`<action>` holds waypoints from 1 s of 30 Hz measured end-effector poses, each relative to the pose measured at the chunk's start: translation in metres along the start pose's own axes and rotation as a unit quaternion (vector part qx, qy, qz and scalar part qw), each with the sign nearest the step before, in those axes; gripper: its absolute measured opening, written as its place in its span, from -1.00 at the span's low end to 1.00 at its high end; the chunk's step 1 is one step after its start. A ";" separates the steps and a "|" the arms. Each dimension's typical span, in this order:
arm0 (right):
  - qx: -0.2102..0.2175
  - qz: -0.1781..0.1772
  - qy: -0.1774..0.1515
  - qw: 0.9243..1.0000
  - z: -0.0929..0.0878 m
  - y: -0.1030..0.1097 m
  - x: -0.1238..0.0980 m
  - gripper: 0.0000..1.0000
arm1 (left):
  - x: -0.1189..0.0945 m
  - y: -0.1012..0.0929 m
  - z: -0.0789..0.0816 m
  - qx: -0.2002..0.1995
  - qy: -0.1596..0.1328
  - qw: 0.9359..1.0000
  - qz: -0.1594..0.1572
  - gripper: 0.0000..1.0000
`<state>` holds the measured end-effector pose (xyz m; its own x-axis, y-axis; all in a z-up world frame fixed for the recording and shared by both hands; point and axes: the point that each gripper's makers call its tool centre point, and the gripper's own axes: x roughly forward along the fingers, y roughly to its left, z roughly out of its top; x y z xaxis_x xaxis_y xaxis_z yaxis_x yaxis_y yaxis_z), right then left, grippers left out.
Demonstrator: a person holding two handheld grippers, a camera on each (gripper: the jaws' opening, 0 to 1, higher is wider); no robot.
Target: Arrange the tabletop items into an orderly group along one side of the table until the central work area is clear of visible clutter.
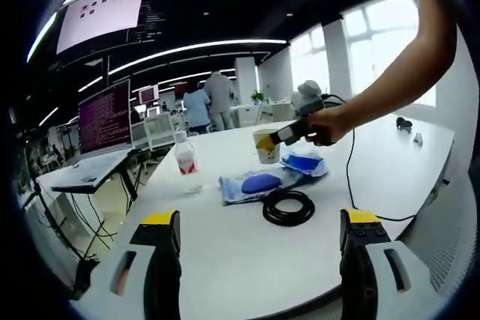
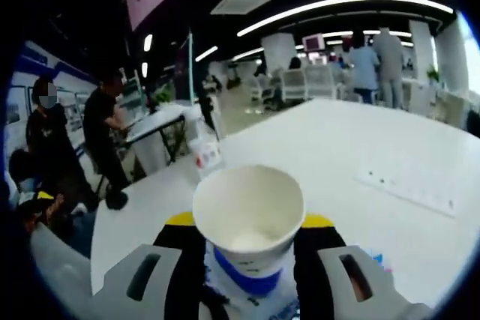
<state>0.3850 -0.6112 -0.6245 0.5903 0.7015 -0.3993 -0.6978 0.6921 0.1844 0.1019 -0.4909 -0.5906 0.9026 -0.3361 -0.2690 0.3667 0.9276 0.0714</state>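
in the left gripper view, the left hand-held gripper [image 1: 261, 241] is held wide open above the white tabletop [image 1: 225, 260], nothing between its jaws. beyond it a black cable coil [image 1: 288, 207], a blue pouch [image 1: 260, 183] on a plastic bag and a water bottle [image 1: 187, 162] are seen. the paper cup [image 1: 266, 146] is clamped by the right hand-held gripper [image 1: 271, 139].

in the right gripper view, the paper cup [image 2: 249, 222] is gripped between the jaws of the right hand-held gripper [image 2: 248, 249], open mouth visible, above the tabletop [image 2: 360, 155], the water bottle [image 2: 204, 154] just behind.

Bright, even light comes from ceiling strips [image 1: 202, 45] and windows [image 1: 379, 39], which blow out white. The table [image 1: 247, 249] glares softly ahead of the jaws. Fisheye bends the edges; the cup [image 2: 249, 219] is slightly blurred.
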 end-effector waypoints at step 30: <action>-0.019 0.033 0.019 0.999 0.035 0.025 0.112 -0.15 | -0.001 0.009 0.001 -0.021 -0.005 1.000 0.016 0.73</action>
<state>0.4479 -0.5092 -0.6333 0.5272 0.7382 -0.4208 -0.7504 0.6368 0.1771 0.1048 -0.4829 -0.5890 0.9163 -0.3067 -0.2576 0.3272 0.9441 0.0398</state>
